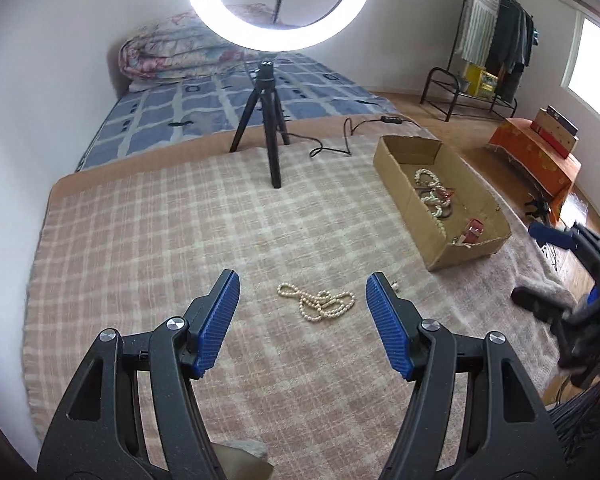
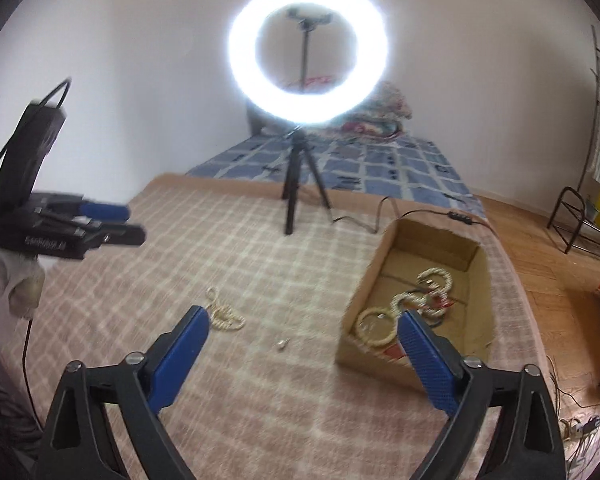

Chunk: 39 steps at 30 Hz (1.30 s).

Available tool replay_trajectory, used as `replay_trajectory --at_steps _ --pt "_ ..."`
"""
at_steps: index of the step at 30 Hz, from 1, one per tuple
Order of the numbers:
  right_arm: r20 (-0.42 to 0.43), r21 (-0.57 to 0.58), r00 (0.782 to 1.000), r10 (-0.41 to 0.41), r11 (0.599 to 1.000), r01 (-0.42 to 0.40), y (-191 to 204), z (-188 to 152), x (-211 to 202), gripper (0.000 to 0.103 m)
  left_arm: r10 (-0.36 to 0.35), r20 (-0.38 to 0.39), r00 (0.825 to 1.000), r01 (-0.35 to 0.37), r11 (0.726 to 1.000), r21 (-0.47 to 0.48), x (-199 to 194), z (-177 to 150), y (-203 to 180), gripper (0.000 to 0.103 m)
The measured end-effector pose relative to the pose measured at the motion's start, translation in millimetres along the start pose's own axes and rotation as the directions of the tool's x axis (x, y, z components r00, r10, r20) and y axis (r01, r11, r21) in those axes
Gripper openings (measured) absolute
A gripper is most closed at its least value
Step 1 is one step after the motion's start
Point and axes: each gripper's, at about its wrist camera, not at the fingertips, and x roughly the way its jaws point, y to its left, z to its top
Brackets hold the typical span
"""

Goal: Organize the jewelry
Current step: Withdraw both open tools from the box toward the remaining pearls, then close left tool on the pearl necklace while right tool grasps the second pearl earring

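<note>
Risks first. The pearl strand (image 1: pixel 317 303) lies loose and tangled on the blanket (image 1: pixel 160 240). A pinch on one loop would likely lift only part of it, leaving the rest to drag, snag the weave or slide out of the pads. Smooth round beads and ribbed pads make a poor hold, so I'd take it at the bunched middle.

The small charm (image 2: pixel 281 345) just right of the strand is tiny and pale on a pale check. It's easy to miss or knock away, and too small to tell what it is.

The box (image 1: pixel 404 184) has a torn near corner, so a low drop there could spill. Its wall sits close to the right tool (image 2: pixel 304 346), and a careless swing could shove it.

Both tools are spread with nothing between the pads. The left tool (image 1: pixel 302 300) frames the strand from above, not touching.

The strand is cream beads, one long string doubled into several loops, flat on the blanket and well apart from the box. The box already holds bead bangles (image 1: pixel 428 184) and a red piece (image 1: pixel 474 229).
</note>
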Motion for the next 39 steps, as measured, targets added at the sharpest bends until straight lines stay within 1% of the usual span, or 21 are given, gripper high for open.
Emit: replay_trajectory --at_steps 2,4,5,6,7,9,11,12,13,15,16,18,22,25,28,33,39 --pt "-0.030 0.001 0.999 0.010 1.000 -0.010 10.6 -8.2 9.1 0.088 -0.010 -0.013 1.000 0.009 0.999 -0.038 2.7 -6.0 1.8 0.068" --pt "-0.074 0.037 0.997 0.030 0.999 -0.027 15.7 -16.5 23.2 0.080 -0.018 -0.039 0.999 0.015 0.997 -0.077 8.8 -12.9 3.1 0.068" --pt "-0.092 0.052 0.995 0.038 0.998 -0.033 16.2 -19.7 28.7 0.077 -0.031 -0.052 0.998 0.026 0.995 -0.094 12.8 -15.7 3.3 0.068" --pt "-0.113 0.068 0.993 0.045 0.997 -0.038 17.7 -23.4 35.7 0.071 -0.044 -0.068 0.997 0.036 0.993 -0.111 17.8 -18.2 3.4 0.068" --pt "-0.139 0.077 0.989 0.049 0.996 -0.038 19.7 -27.4 44.7 0.066 -0.055 -0.081 0.995 0.044 0.991 -0.123 21.0 -19.6 3.6 0.068" --pt "-0.173 0.078 0.984 0.052 0.996 -0.039 22.7 -32.3 56.3 0.059 -0.079 -0.116 0.990 0.061 0.987 -0.148 31.9 -22.1 3.9 0.068" --pt "-0.198 0.093 0.978 0.066 0.994 -0.048 23.6 -36.8 66.5 0.055 -0.110 -0.142 0.984 0.082 0.979 -0.185 42.9 -24.0 6.6 0.068" --pt "-0.209 0.110 0.975 0.079 0.992 -0.057 21.9 -38.2 72.6 0.051 -0.117 -0.149 0.982 0.087 0.977 -0.197 46.8 -24.6 7.7 0.068" --pt "-0.217 0.126 0.972 0.090 0.990 -0.064 19.3 -39.1 77.6 0.046 -0.121 -0.160 0.980 0.086 0.974 -0.209 52.9 -24.6 9.7 0.068" --pt "-0.229 0.166 0.969 0.098 0.984 -0.060 11.6 -41.3 88.6 0.040 -0.119 -0.181 0.976 0.075 0.970 -0.230 64.4 -26.2 13.5 0.067" --pt "-0.231 0.192 0.967 0.105 0.980 -0.060 6.9 -42.2 94.4 0.038 -0.121 -0.196 0.973 0.072 0.967 -0.243 71.1 -27.3 15.3 0.062" --pt "-0.237 0.236 0.965 0.112 0.970 -0.055 -0.9 -44.1 105.6 0.036 -0.131 -0.230 0.964 0.065 0.959 -0.275 85.5 -31.0 18.1 0.057" --pt "-0.246 0.248 0.964 0.100 0.968 -0.037 -5.1 -46.2 123.3 0.035 -0.163 -0.263 0.951 0.073 0.944 -0.322 105.7 -35.1 19.2 0.057" --pt "-0.249 0.248 0.964 0.096 0.968 -0.032 -5.7 -47.6 131.6 0.033 -0.167 -0.274 0.947 0.071 0.942 -0.329 115.8 -33.4 16.8 0.057" --pt "-0.247 0.253 0.965 0.091 0.967 -0.026 -6.1 -48.2 139.5 0.032 -0.140 -0.291 0.946 0.039 0.944 -0.328 125.1 -34.0 15.6 0.057" --pt "-0.238 0.252 0.968 0.078 0.968 -0.016 -5.5 -48.5 146.7 0.031 -0.146 -0.309 0.940 0.014 0.919 -0.393 137.4 -33.4 23.2 0.057" --pt "-0.230 0.242 0.971 0.069 0.970 -0.012 -4.5 -46.8 152.3 0.031 -0.144 -0.324 0.935 -0.007 0.905 -0.424 152.6 -31.7 25.0 0.057"
